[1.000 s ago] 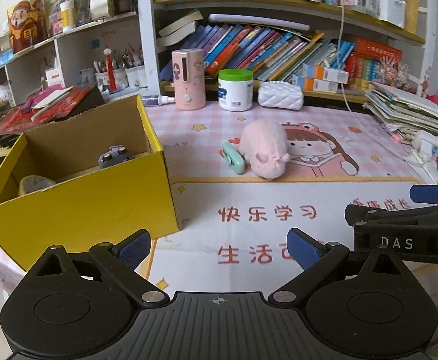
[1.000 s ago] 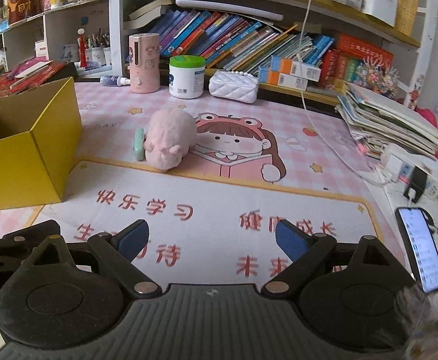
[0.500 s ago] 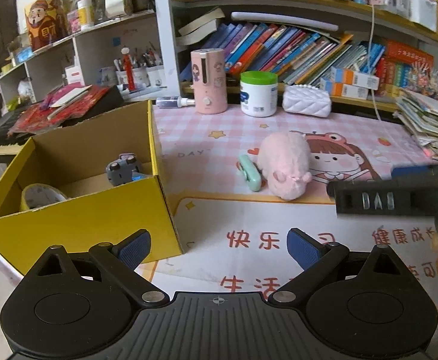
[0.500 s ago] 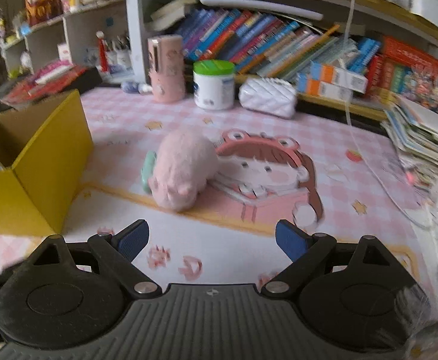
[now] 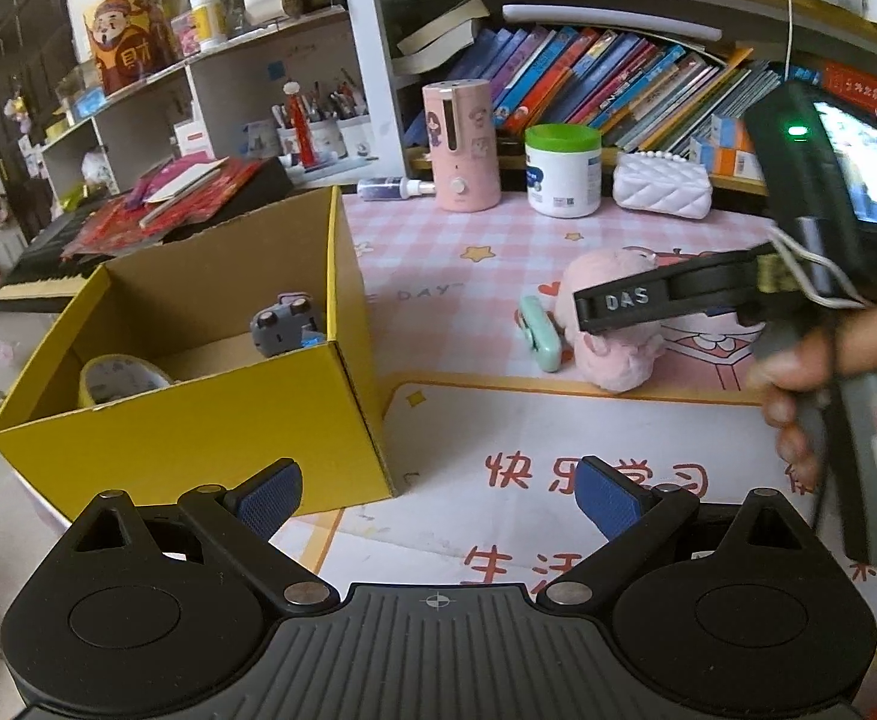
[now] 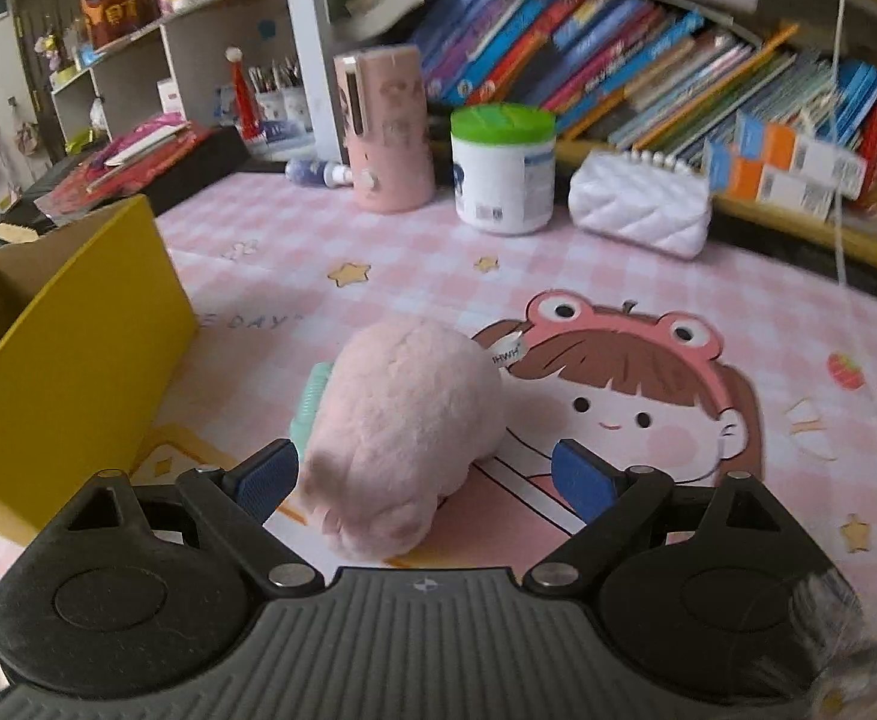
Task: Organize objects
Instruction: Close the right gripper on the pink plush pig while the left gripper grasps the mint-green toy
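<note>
Right claw (image 6: pixel 423 477) moved in over pink plush toy (image 6: pixel 405 420), jaws spread either side, pads not pressing, mint comb (image 6: pixel 312 399) left of toy, yellow box (image 5: pixel 198 360) further left, left claw (image 5: pixel 438 495) spread, empty

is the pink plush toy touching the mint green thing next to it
Touching: in the right wrist view the pink plush toy presses against the mint green thing, no gap between.

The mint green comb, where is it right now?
In the left wrist view the mint green comb lies on the pink mat, against the left side of the pink plush toy, right of the yellow box.
</note>
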Action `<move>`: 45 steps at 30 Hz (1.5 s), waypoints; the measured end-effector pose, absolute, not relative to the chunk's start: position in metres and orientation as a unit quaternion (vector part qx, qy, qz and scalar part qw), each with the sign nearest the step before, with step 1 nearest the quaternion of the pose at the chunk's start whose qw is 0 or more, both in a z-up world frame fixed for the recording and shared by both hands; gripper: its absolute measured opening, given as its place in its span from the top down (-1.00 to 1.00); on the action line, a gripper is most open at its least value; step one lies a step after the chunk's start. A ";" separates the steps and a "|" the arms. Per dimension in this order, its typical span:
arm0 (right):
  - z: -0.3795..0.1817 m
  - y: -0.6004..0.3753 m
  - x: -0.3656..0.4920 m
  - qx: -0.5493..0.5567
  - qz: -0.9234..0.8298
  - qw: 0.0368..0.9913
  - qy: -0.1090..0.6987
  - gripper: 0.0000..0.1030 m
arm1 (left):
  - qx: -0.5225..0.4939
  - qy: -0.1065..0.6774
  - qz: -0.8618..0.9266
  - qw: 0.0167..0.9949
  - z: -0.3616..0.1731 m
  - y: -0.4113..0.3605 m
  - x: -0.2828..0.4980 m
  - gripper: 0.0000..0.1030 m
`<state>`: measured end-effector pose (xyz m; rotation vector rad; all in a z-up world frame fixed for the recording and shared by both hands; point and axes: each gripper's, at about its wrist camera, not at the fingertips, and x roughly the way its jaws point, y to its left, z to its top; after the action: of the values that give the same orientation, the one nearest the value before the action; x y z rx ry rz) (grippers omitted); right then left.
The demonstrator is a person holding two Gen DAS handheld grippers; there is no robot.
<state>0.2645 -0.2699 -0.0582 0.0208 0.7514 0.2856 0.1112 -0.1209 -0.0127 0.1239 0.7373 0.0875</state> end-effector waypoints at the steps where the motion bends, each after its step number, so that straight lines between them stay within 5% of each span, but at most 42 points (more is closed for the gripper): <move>1: -0.061 -0.269 0.269 0.012 0.140 0.919 0.369 -0.78 | 0.062 0.361 0.045 0.930 -0.013 -0.122 0.111 -0.92; 8: -0.080 -0.265 0.299 0.036 0.146 0.905 0.399 -0.76 | 0.071 0.356 0.042 0.931 -0.009 -0.133 0.109 -0.92; 13: -0.082 -0.274 0.302 0.052 0.182 0.897 0.399 -0.13 | 0.072 0.347 0.025 0.935 -0.006 -0.146 0.114 -0.91; 16: -0.072 -0.285 0.295 0.055 0.200 0.893 0.398 -0.11 | 0.064 0.352 0.006 0.934 -0.008 -0.155 0.123 -0.89; 25: -0.041 -0.341 0.257 0.048 0.162 0.917 0.361 -0.11 | 0.046 0.366 -0.007 0.929 -0.026 -0.171 0.173 -0.26; 42: -0.035 -0.383 0.214 0.065 0.120 0.918 0.373 -0.12 | -0.016 0.423 0.057 0.904 -0.077 -0.165 0.289 0.24; 45: -0.035 -0.387 0.211 0.065 0.109 0.919 0.372 -0.11 | -0.009 0.426 0.053 0.903 -0.082 -0.167 0.290 0.63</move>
<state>0.2114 -0.3870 -0.0348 0.1343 0.7646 0.2241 0.2899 -0.1666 -0.0823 -0.0184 0.8810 0.1095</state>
